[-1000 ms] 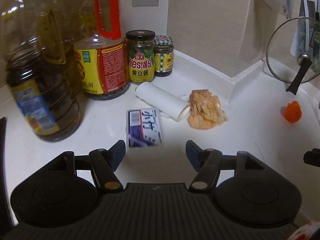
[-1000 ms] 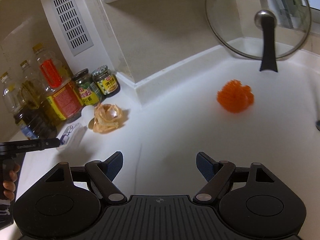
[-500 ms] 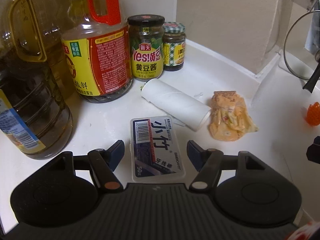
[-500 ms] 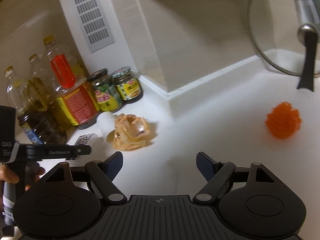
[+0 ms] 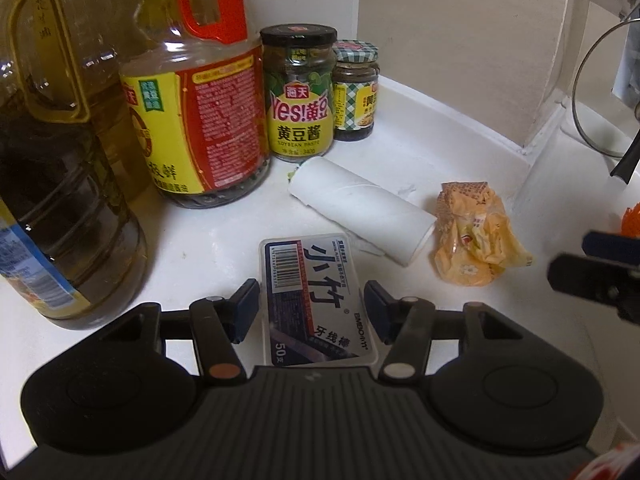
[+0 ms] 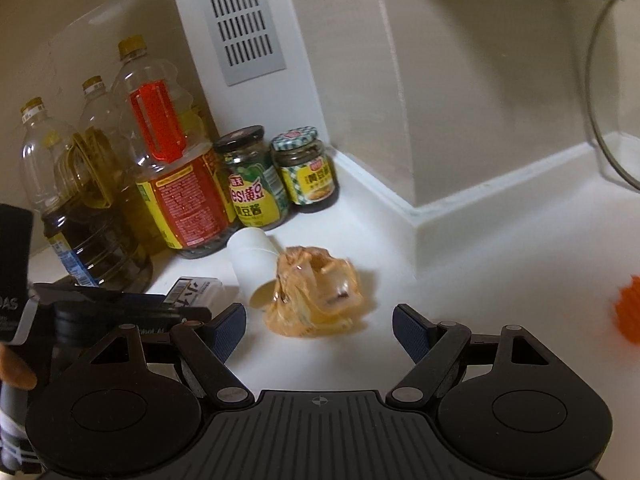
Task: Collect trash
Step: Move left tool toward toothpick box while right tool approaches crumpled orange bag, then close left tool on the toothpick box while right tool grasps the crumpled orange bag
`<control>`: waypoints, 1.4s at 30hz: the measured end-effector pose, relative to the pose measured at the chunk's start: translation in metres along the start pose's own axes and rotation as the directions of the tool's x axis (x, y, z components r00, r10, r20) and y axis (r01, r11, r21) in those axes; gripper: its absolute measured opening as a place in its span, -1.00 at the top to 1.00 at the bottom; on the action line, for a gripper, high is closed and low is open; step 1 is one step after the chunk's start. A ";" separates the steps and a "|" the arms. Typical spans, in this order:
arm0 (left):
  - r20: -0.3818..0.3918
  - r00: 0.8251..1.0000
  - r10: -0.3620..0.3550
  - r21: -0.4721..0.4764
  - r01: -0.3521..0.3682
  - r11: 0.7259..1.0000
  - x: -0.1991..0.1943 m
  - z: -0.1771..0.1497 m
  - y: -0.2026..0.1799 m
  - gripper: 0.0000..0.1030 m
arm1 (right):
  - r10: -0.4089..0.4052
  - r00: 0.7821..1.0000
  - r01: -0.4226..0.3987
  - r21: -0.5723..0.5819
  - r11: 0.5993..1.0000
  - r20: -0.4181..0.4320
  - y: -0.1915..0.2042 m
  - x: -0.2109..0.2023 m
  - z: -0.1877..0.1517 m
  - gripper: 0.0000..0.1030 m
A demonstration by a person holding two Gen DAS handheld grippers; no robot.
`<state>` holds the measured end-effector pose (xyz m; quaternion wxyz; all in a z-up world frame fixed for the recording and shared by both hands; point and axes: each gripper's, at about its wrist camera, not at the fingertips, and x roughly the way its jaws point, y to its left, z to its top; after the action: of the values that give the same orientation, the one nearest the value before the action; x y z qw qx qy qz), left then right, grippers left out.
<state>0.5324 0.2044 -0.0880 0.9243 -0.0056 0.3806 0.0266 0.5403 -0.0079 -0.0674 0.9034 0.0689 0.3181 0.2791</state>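
Note:
A flat clear floss-pick box (image 5: 316,300) with a dark label lies on the white counter (image 5: 200,232). It sits between the fingers of my left gripper (image 5: 312,304), whose jaws are closing; the pads stand right beside its long sides, a thin gap showing on the right. A white paper tube (image 5: 360,216) lies behind it, with a crumpled orange wrapper (image 5: 476,236) to its right. In the right wrist view the wrapper (image 6: 316,296) lies just ahead of my right gripper (image 6: 320,326), which is open and holds nothing. The tube (image 6: 256,268) and box (image 6: 192,292) are left of it.
Large oil bottles (image 5: 64,184), a red-handled bottle (image 5: 196,120) and two sauce jars (image 5: 300,92) crowd the back left corner. A wall corner (image 6: 416,216) juts out behind the wrapper. An orange scrubber ball (image 6: 628,312) and a glass lid (image 6: 612,120) are to the right.
My left gripper moved forward until the floss box lay between its fingers, then the jaws narrowed. My right gripper swung left toward the wrapper; the scrubber slid to the view's right edge.

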 end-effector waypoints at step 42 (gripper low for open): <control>0.037 0.998 0.054 -0.033 -0.053 0.998 -0.039 -0.008 0.013 -0.06 | -0.017 1.000 0.018 -0.090 0.996 0.008 -0.001 0.033 -0.001 0.35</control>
<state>0.4987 0.2155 -0.0660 0.9301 -0.0098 0.3626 0.0576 0.5611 0.0093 -0.0866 0.9091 0.0263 0.3028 0.2850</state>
